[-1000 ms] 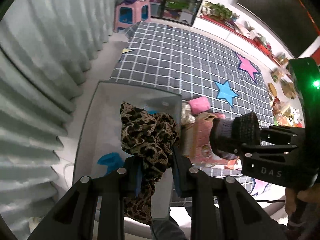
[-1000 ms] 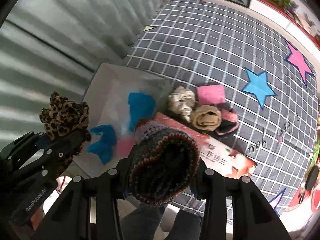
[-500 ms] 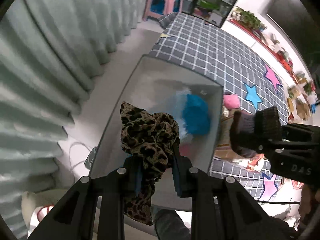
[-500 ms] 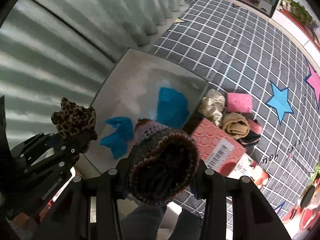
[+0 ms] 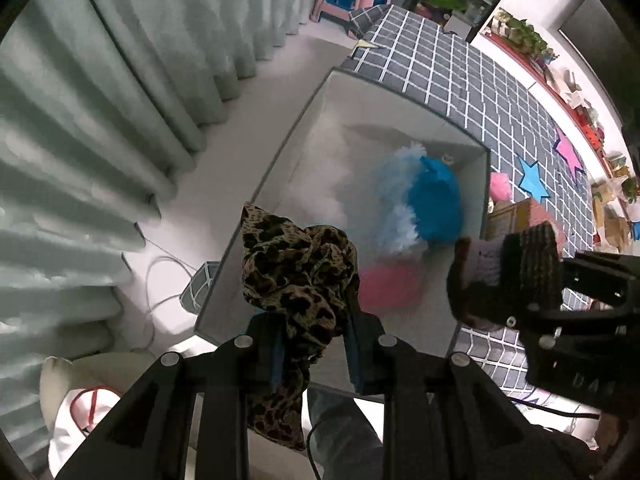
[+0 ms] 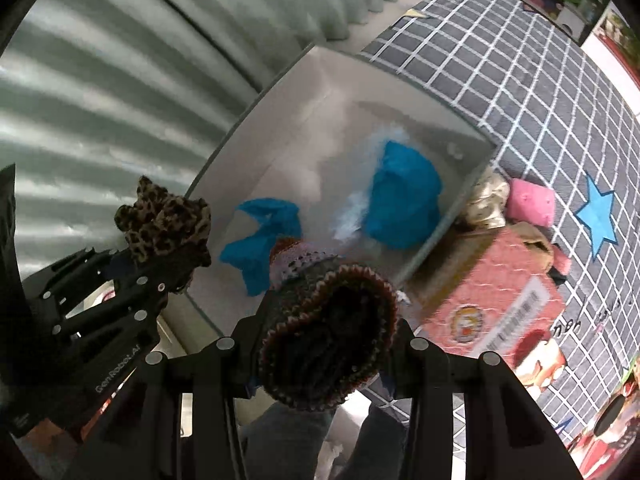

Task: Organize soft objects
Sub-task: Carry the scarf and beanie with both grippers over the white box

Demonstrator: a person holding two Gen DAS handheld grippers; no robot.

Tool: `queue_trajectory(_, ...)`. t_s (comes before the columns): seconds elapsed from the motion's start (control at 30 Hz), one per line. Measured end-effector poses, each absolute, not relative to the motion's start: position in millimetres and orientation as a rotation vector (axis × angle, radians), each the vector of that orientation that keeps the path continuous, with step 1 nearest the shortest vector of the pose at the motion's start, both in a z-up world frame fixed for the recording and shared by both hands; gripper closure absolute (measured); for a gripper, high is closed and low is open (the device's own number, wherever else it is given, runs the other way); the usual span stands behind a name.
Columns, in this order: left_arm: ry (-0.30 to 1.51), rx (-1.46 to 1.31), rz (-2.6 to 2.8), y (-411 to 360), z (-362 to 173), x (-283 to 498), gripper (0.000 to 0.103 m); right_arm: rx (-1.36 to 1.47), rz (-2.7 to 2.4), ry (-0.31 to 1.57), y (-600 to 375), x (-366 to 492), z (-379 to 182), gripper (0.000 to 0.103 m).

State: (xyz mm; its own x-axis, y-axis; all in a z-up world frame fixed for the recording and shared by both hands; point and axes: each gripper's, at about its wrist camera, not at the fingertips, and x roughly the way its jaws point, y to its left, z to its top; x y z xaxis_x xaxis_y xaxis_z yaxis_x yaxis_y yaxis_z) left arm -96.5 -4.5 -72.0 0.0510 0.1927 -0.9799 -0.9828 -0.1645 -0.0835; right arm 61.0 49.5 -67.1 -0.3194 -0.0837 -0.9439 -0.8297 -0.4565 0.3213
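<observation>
My left gripper (image 5: 314, 344) is shut on a leopard-print cloth (image 5: 296, 268) and holds it above the near left edge of a grey open box (image 5: 280, 168). My right gripper (image 6: 324, 344) is shut on a dark knitted hat (image 6: 328, 336) above the box's near right side; it also shows in the left wrist view (image 5: 504, 276). In the box lie a blue fluffy item (image 6: 404, 196), a blue cloth (image 6: 264, 236) and a pink item (image 5: 388, 288). The leopard-print cloth also shows in the right wrist view (image 6: 164, 220).
A red printed carton (image 6: 488, 300) lies right of the box on a grey checked mat (image 6: 520, 80) with stars. A beige cloth (image 6: 488, 200), a pink roll (image 6: 532, 204) and a tan item (image 6: 536, 240) lie beside it. Grey curtains (image 5: 100, 120) hang left. A white cable (image 5: 160, 280) lies on the floor.
Both grippers have moved left and further over the box with their cloths still held. The box now fills the middle of both views.
</observation>
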Motion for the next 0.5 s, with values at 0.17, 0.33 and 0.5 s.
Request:
queue_trajectory(0.17, 0.961, -1.231, 1.362, -7, -81, -100, 0.076, -1.427, 1.844, 1.192, 43, 49, -76, 0.058)
queue_trajectory(0.33, 0.978, -1.248, 1.352, -7, -89, -99, 0.076, -1.442, 1.843, 1.199, 41, 46, -79, 0.058)
queue_trajectory(0.5, 0.988, -1.253, 1.344, -6, -93, -98, 0.076, -1.449, 1.834, 1.203, 40, 43, -84, 0.058)
